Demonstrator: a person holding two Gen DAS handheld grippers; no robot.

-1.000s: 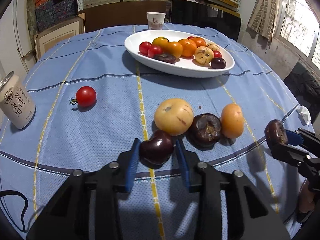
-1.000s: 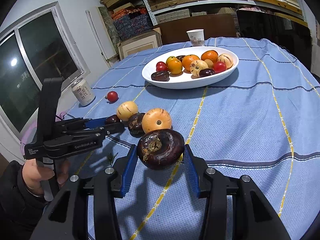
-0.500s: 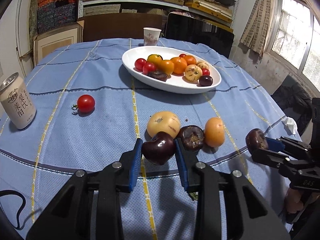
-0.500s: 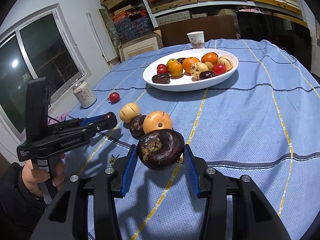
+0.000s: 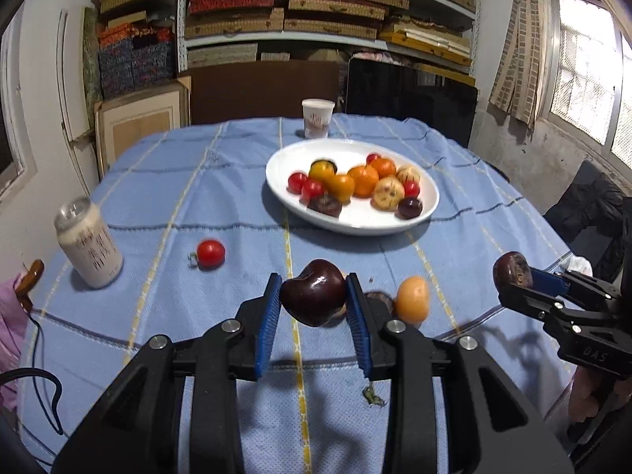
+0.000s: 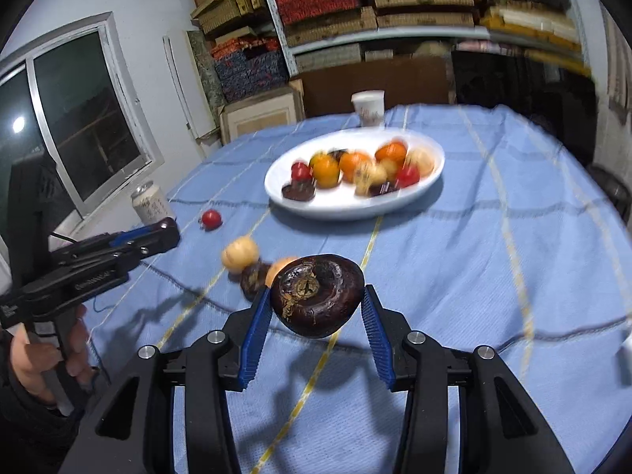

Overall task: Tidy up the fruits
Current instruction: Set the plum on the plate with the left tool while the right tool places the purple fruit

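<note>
**Two dark fruits aloft, plate ahead**

Pinched between the blue pads of the left gripper (image 5: pixel 313 305): a glossy dark red fruit (image 5: pixel 313 297), held clear of the blue cloth (image 5: pixel 221 197), jaws nearly closed and pressed on both its flanks; clamped in the right gripper (image 6: pixel 316 310): a larger wrinkled dark brown fruit (image 6: pixel 317 299), scarred crown turned toward the camera, jaws a little wider to suit its girth, also off the cloth; both carried high, probably to pass over the loose fruit and the plate's rim.

Just beyond the left gripper's tips, on the cloth: an orange fruit (image 5: pixel 412 299) and a dark one (image 5: pixel 378 300) mostly hidden behind the right-hand finger; a pale yellow fruit (image 6: pixel 239 254) plain only in the right view; farther left, apart from the rest, a small red tomato (image 5: pixel 210 253).

Farther off, the white oval plate (image 5: pixel 355 224), already holding a row of orange, red, yellow and dark fruit; bare white along its near rim and at its left end, likely the easiest landing spots.

Near the left edge of the table, a pale can (image 5: pixel 89 243); beyond the plate, a paper cup (image 5: pixel 317 117); open cloth between grippers and plate, so a straight forward path looks free; grippers well apart, no crowding.
</note>
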